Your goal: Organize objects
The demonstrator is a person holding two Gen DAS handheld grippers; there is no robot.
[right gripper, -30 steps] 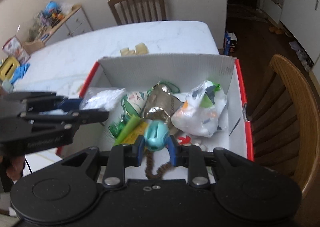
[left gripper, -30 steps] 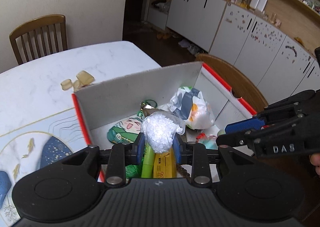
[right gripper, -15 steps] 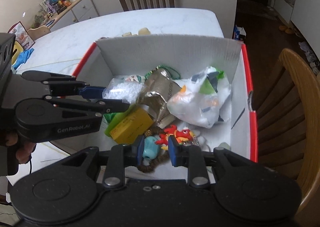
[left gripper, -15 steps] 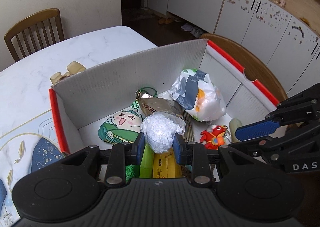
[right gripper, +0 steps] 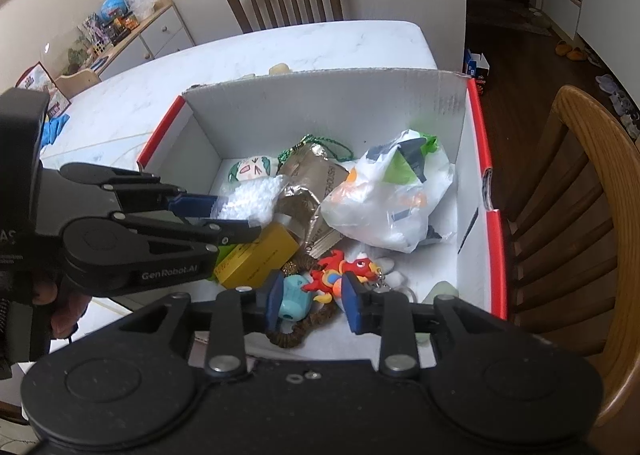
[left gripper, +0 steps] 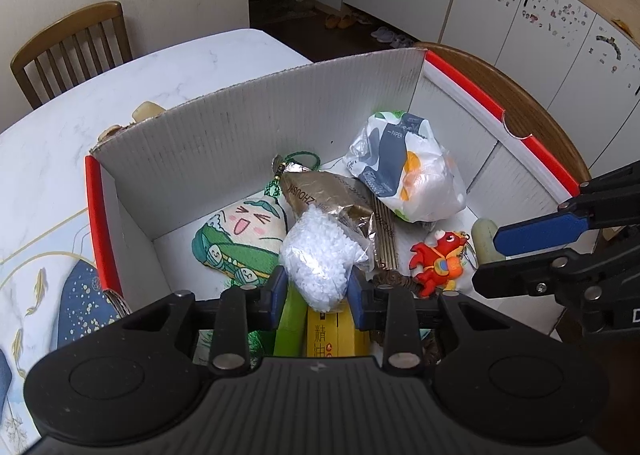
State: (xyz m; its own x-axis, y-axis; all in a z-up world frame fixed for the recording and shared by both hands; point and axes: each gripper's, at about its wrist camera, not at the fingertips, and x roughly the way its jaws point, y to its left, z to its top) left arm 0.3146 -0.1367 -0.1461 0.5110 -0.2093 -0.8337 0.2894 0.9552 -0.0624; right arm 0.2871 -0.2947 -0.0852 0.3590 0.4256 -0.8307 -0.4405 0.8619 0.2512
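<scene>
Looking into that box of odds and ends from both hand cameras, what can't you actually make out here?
- Yellow box, left wrist view: its lower part is hidden by the left gripper, whose jaws are opening around the bag of white beads.
- Teal toy, right wrist view: partly covered by the right gripper, also opening.
- Brown cord, right wrist view: its near end disappears under the gripper body.
</scene>
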